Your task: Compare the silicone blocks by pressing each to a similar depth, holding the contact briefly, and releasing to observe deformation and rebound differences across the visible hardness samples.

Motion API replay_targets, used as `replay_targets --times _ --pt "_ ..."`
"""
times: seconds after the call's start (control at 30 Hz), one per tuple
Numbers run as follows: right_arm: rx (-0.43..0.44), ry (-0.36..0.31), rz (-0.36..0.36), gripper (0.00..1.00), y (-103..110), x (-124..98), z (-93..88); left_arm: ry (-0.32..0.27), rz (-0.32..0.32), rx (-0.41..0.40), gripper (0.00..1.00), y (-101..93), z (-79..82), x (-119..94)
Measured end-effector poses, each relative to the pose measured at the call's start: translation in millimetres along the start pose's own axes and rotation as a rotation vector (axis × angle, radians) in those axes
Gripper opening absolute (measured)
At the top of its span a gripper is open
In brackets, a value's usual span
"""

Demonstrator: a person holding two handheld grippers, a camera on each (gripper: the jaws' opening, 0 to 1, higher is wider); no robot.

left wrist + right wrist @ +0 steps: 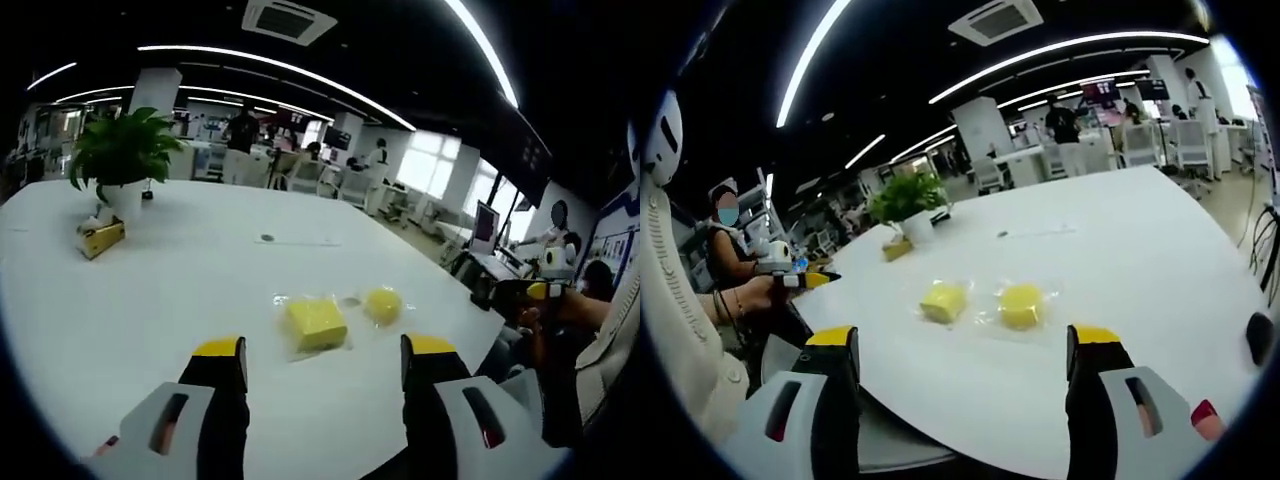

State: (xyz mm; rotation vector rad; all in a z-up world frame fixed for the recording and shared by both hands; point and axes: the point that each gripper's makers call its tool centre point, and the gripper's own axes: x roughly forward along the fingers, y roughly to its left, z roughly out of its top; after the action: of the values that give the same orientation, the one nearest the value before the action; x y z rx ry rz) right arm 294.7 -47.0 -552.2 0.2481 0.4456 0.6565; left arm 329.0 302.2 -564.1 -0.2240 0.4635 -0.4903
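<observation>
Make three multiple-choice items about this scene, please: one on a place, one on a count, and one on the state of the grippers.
1. Where does the potted plant stand?
A. on the white table, beyond the blocks
B. on the floor
C. on top of a block

2. How many yellow silicone blocks lie on the table?
A. one
B. two
C. four

3. How do the grippers stand to the blocks?
A. both are open and touch no block
B. the left one is pressing a block
C. the right one holds a block in the air

Answers:
1 A: the plant sits on the table's far part, next to a small yellow box.
2 B: a square block and a round block lie side by side.
3 A: the left gripper and the right gripper show spread jaws short of the blocks.
</observation>
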Motion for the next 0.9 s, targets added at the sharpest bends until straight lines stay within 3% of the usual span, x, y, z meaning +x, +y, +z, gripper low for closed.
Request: replay_targets --times 0.43,0.9 --pt "-0.002 0.033 -0.005 0.79 -3 15 4.3 0.053 -0.054 -0.053 0.61 24.0 -5.4 48" --pt "-0.002 0.064 -0.027 0.78 -13 22 4.7 0.103 -0.084 -0.060 0.60 35.5 -8.0 94"
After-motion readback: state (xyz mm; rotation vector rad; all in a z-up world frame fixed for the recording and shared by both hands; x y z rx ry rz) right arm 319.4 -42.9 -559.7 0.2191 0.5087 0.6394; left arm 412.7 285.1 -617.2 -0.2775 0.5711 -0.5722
